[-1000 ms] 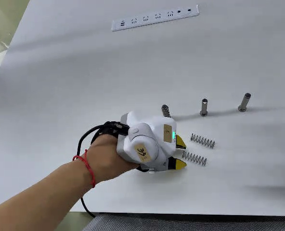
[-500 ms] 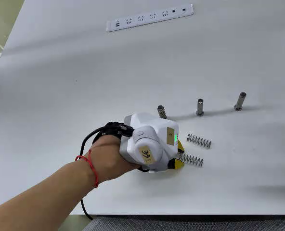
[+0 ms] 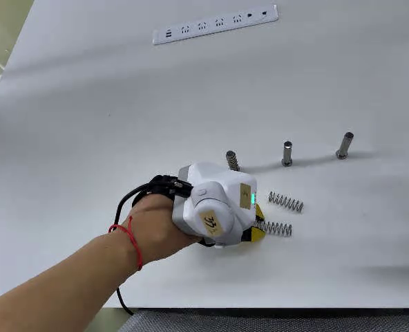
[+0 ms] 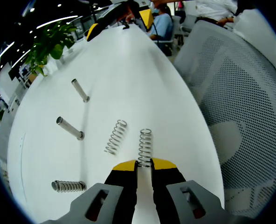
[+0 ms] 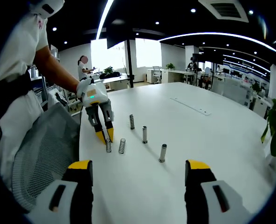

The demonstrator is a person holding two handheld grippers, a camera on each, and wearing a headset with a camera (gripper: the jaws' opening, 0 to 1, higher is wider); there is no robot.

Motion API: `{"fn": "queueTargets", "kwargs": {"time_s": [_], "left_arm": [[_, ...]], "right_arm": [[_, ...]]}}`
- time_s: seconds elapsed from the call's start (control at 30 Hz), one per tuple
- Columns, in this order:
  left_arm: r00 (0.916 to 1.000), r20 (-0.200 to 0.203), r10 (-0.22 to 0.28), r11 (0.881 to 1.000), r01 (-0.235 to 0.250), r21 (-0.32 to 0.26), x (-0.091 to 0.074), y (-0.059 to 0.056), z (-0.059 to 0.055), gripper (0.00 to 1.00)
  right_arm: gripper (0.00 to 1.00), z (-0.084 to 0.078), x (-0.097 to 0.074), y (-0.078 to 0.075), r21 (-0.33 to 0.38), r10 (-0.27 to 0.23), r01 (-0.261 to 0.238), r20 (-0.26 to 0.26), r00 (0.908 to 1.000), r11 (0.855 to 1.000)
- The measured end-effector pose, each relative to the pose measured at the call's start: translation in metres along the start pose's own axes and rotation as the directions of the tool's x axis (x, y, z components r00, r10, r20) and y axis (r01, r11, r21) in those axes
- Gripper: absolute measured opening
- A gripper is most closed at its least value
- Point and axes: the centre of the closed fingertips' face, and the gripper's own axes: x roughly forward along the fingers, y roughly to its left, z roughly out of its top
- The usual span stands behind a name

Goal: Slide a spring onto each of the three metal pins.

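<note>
Three metal pins stand in a row on the white table: the left pin (image 3: 231, 160) wears a spring, the middle pin (image 3: 287, 153) and the right pin (image 3: 345, 145) are bare. Two loose springs lie in front of them, the far spring (image 3: 285, 202) and the near spring (image 3: 275, 227). My left gripper (image 3: 257, 223) is shut on the near spring's (image 4: 145, 145) close end, low on the table; in its own view, the left gripper (image 4: 144, 163) has the far spring (image 4: 115, 136) just to the left. My right gripper (image 5: 138, 168) is held open well to the right, holding nothing.
A white power strip (image 3: 215, 24) lies at the table's far side. The table's front edge (image 3: 260, 305) runs just below the hand, with a mesh chair (image 4: 240, 102) behind it. People are at desks in the background.
The left gripper's jaws, open around the near spring's end a second ago, have come together on it. The springs and pins have not moved.
</note>
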Motion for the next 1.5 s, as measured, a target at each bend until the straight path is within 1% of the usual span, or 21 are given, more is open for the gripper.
{"fn": "queueTargets", "kwargs": {"time_s": [0.37,0.57,0.83,0.93,1.03,1.07,1.1,1.17,1.2,1.27,1.37,1.43,1.47,1.5], "left_arm": [[0.9996,0.029,-0.004,0.998,0.006,-0.058,-0.001,-0.006,0.002,0.10],[0.9993,0.037,-0.003,0.998,0.006,-0.070,-0.002,-0.008,0.001,0.10],[0.9973,0.072,0.013,0.994,-0.005,-0.111,-0.005,-0.010,0.002,0.10],[0.9944,0.102,0.028,0.989,-0.013,-0.144,-0.008,-0.009,0.005,0.10],[0.9917,0.121,0.043,0.988,-0.024,-0.153,-0.012,-0.008,0.010,0.10],[0.9897,0.135,0.049,0.986,-0.026,-0.164,-0.015,-0.008,0.013,0.10],[0.9859,0.154,0.065,0.984,-0.037,-0.176,-0.018,-0.006,0.017,0.10],[0.9819,0.171,0.082,0.981,-0.049,-0.189,-0.023,-0.004,0.021,0.10],[0.9772,0.189,0.097,0.979,-0.059,-0.197,-0.027,-0.003,0.026,0.10],[0.9703,0.211,0.118,0.975,-0.072,-0.210,-0.033,-0.001,0.031,0.10],[0.9630,0.231,0.139,0.972,-0.088,-0.216,-0.040,0.000,0.038,0.10],[0.9544,0.254,0.157,0.970,-0.101,-0.221,-0.047,0.001,0.044,0.10],[0.9472,0.272,0.170,0.968,-0.108,-0.227,-0.052,0.002,0.049,0.10],[0.9437,0.280,0.177,0.966,-0.112,-0.232,-0.054,0.003,0.051,0.10]], "right_arm": [[0.82,-0.001,0.002,0.003,0.002,0.005,-0.005,-0.002,1.0000,1.000],[0.82,-0.001,0.005,0.004,0.003,0.010,-0.010,-0.006,0.9999,1.000],[0.82,0.004,0.010,0.009,0.002,0.026,-0.026,-0.006,0.9996,1.000],[0.81,0.008,0.011,0.011,-0.002,0.033,-0.033,-0.005,0.9994,0.999],[0.80,0.012,0.011,0.013,-0.005,0.039,-0.039,-0.005,0.9992,0.999],[0.80,0.015,0.012,0.014,-0.007,0.045,-0.045,-0.004,0.9990,0.999],[0.79,0.019,0.012,0.016,-0.009,0.051,-0.051,-0.002,0.9987,0.999],[0.77,0.024,0.013,0.018,-0.007,0.061,-0.061,0.000,0.9981,0.998],[0.76,0.028,0.014,0.021,-0.004,0.071,-0.071,0.000,0.9975,0.997],[0.74,0.036,0.017,0.025,-0.017,0.085,-0.085,0.007,0.9963,0.996],[0.70,0.047,0.021,0.033,-0.019,0.113,-0.113,0.015,0.9935,0.993],[0.68,0.056,0.024,0.039,-0.033,0.129,-0.128,0.025,0.9914,0.991],[0.67,0.061,0.026,0.043,-0.037,0.140,-0.139,0.029,0.9897,0.990],[0.65,0.064,0.028,0.045,-0.036,0.146,-0.145,0.030,0.9888,0.989]]}}
